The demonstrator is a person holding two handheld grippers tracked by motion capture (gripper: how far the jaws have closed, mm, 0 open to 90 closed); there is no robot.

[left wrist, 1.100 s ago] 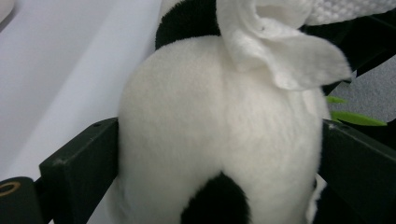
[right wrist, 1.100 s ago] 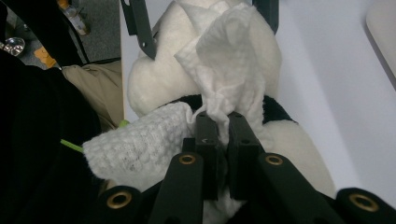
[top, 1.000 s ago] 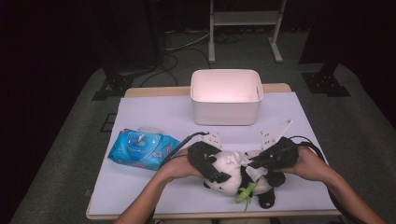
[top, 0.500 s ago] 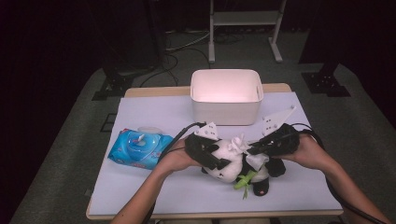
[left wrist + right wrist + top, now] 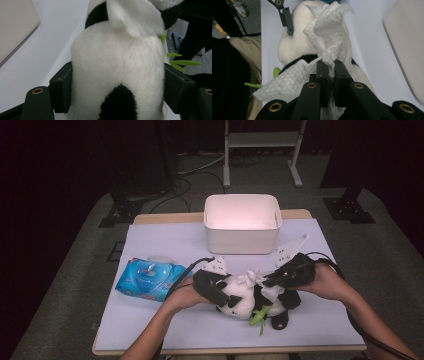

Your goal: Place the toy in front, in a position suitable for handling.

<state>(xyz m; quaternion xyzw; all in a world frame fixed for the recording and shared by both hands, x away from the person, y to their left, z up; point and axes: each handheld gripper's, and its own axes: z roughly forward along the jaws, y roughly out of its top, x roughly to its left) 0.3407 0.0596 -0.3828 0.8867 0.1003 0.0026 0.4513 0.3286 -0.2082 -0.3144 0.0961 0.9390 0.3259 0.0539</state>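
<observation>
Two grippers work: the left gripper point(image 5: 117, 100) clamps the plush panda point(image 5: 117, 65), the right gripper point(image 5: 331, 65) pinches a white wipe point(image 5: 332, 32).

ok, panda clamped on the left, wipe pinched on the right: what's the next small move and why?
Probably drag the wipe across the panda's white fur in a short stroke. The right gripper is shut on the wipe, which already drapes over the toy, and the left gripper has its fingers pressed into the panda's sides, having just adjusted its grip, so the toy looks braced for wiping.
</observation>
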